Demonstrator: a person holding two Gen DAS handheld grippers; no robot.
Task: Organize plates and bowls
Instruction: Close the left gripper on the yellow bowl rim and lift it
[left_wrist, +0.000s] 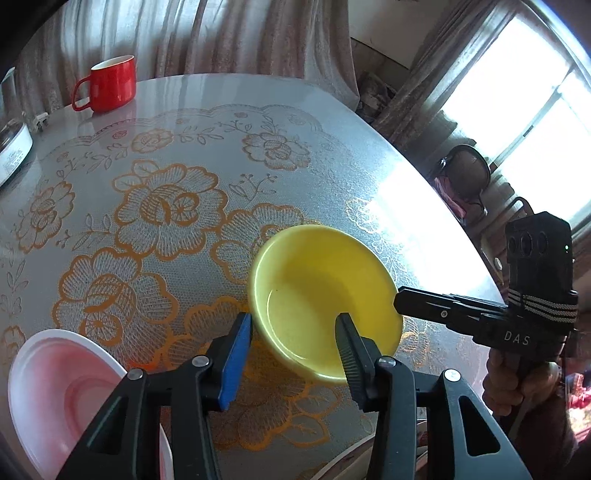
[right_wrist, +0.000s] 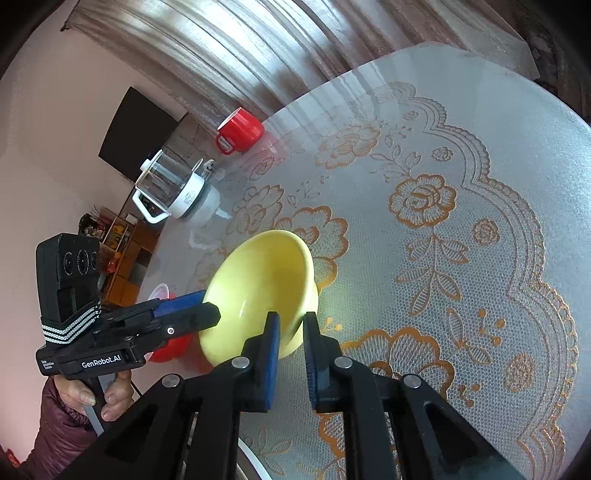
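Observation:
A yellow bowl (left_wrist: 325, 295) sits on the lace tablecloth. My left gripper (left_wrist: 293, 328) is open, its jaws straddling the bowl's near rim, one finger outside and one inside. My right gripper (right_wrist: 291, 325) is shut on the bowl's (right_wrist: 266, 280) opposite rim, with the wall pinched between its pads; it shows from the side in the left wrist view (left_wrist: 402, 300). The left gripper shows in the right wrist view (right_wrist: 207, 310) at the bowl's left edge. A pink-and-white bowl (left_wrist: 62, 384) sits near the left.
A red mug (left_wrist: 107, 83) stands at the far side of the round table (left_wrist: 258, 96). A glass kettle on a white base (right_wrist: 170, 188) stands at the table's left. A red bowl (right_wrist: 170, 347) lies behind the left gripper. A chair (left_wrist: 465, 177) stands beyond the table's right edge.

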